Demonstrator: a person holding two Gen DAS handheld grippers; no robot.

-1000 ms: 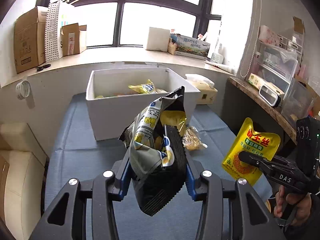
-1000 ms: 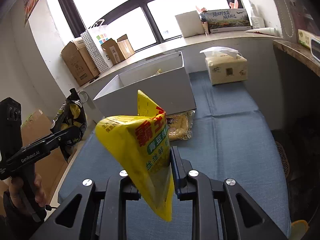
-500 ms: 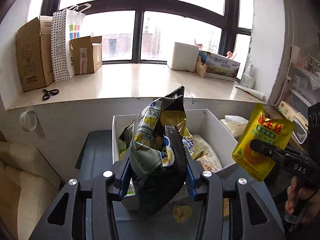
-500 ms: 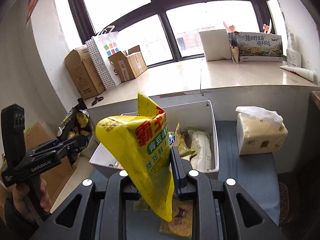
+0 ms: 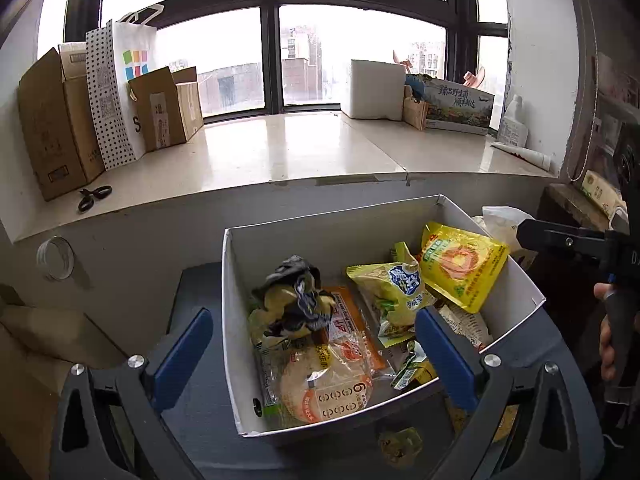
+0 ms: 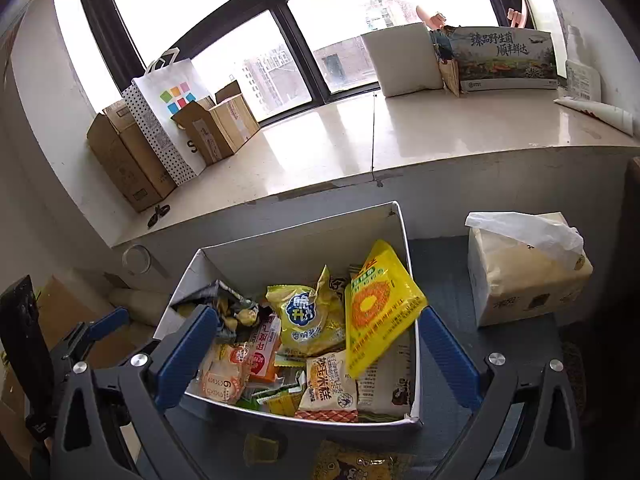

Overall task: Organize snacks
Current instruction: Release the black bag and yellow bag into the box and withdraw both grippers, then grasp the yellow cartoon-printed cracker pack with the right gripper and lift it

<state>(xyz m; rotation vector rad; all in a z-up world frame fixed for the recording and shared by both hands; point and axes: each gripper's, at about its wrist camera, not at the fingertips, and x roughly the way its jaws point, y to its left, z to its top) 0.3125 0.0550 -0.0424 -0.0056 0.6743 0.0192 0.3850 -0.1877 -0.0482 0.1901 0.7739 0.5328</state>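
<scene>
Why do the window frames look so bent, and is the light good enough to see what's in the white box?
Left wrist view: the fisheye lens bows the window frame, and daylight whites out the panes, yet the white box and its snack packets stay readable. Right wrist view: same curving, with glare on the sill and dark corners.

Left hand-held gripper (image 5: 316,354) and right hand-held gripper (image 6: 316,354) both opening, jaws empty.

A lived-in room, likely a home or small office, is being shown. Cardboard boxes (image 5: 52,128) and a paper shopping bag (image 5: 120,92) are being kept along the wide windowsill (image 5: 304,152), and high-rise buildings are being seen through the window (image 5: 360,40).
</scene>
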